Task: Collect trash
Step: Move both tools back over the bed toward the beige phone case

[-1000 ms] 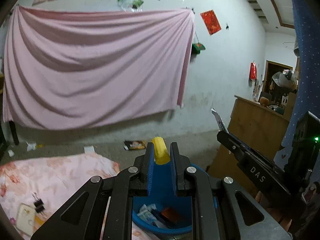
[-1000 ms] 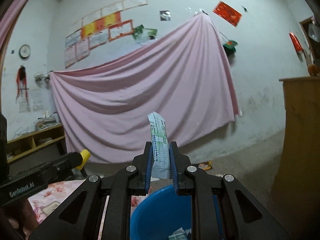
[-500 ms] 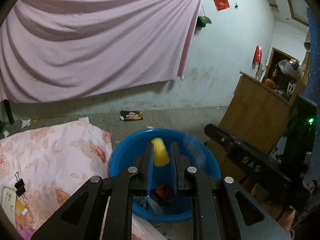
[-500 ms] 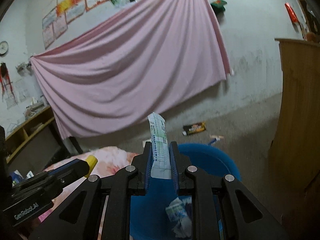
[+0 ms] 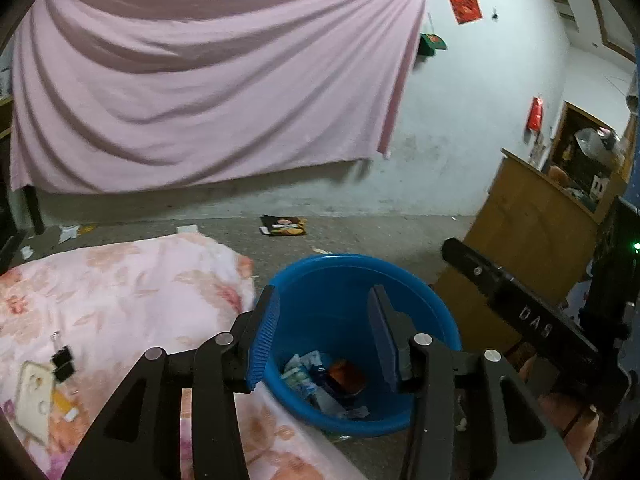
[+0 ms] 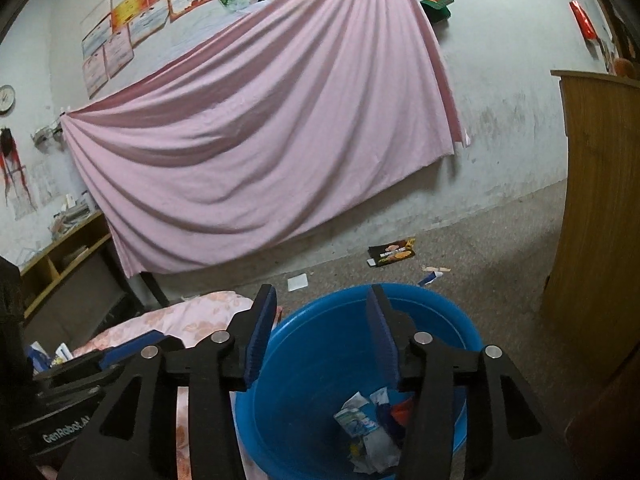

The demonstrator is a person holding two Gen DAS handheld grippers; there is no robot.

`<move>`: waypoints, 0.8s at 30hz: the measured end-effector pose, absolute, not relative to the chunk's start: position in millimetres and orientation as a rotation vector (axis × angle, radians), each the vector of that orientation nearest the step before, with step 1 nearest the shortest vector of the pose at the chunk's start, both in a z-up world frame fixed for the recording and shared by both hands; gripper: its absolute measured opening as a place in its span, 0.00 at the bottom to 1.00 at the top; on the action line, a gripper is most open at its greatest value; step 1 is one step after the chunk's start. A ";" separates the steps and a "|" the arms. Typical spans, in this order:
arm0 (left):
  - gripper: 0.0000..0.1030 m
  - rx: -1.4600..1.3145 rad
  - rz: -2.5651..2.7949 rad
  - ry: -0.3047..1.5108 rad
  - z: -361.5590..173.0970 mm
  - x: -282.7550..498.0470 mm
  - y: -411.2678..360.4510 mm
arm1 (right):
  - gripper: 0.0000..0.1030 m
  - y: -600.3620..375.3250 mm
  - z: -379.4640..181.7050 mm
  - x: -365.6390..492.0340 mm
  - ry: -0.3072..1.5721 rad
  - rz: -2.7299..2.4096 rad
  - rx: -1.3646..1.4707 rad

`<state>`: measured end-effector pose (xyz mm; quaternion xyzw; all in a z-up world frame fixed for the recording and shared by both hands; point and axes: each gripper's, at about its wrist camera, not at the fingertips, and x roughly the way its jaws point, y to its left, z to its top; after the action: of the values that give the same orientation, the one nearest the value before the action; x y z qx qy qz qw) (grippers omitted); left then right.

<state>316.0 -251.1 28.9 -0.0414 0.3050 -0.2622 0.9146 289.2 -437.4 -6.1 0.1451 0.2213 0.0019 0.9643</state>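
Observation:
A blue plastic bin (image 5: 436, 320) (image 6: 452, 320) stands on the floor beside the bed, with crumpled wrappers (image 5: 320, 380) (image 6: 368, 432) lying in its bottom. My left gripper (image 5: 322, 320) hovers over the bin, its jaws opening, with nothing between them. My right gripper (image 6: 322, 320) also hangs above the bin with jaws opening and empty. The right gripper's body (image 5: 532, 328) shows at the right of the left wrist view. The left gripper's body (image 6: 72, 392) shows at the lower left of the right wrist view.
A floral quilt (image 5: 120, 288) covers the bed at left, with binder clips (image 5: 62, 360) and a phone case (image 5: 34, 400) on it. A dark snack bag (image 5: 284, 226) (image 6: 392, 252) and paper scraps (image 6: 298, 282) lie on the floor. A wooden cabinet (image 6: 600, 220) stands at right.
Both grippers tipped down over the bin and opened. The yellow piece left the left jaws and the printed wrapper left the right jaws; neither is between the fingers now.

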 end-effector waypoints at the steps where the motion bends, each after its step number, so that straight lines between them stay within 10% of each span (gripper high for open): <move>1: 0.39 -0.084 -0.523 0.626 30.6 314.5 -246.2 | 0.47 -436.7 -4.9 289.4 0.445 0.000 0.292; 14: 0.95 -0.181 -0.238 0.418 59.6 278.5 -131.9 | 0.87 -396.7 19.6 280.3 0.271 0.043 0.234; 16: 0.97 -0.184 -0.185 0.387 59.9 273.7 -114.5 | 1.00 -384.4 23.5 277.8 0.228 0.062 0.219; 24: 0.97 -0.203 -0.039 0.326 54.6 253.9 -42.3 | 1.00 -337.8 37.5 276.3 0.105 0.139 0.193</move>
<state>253.9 -42.3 54.6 -0.1010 0.1620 -0.0194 0.9814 276.3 -337.8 37.5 0.0964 0.0522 0.0695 0.9915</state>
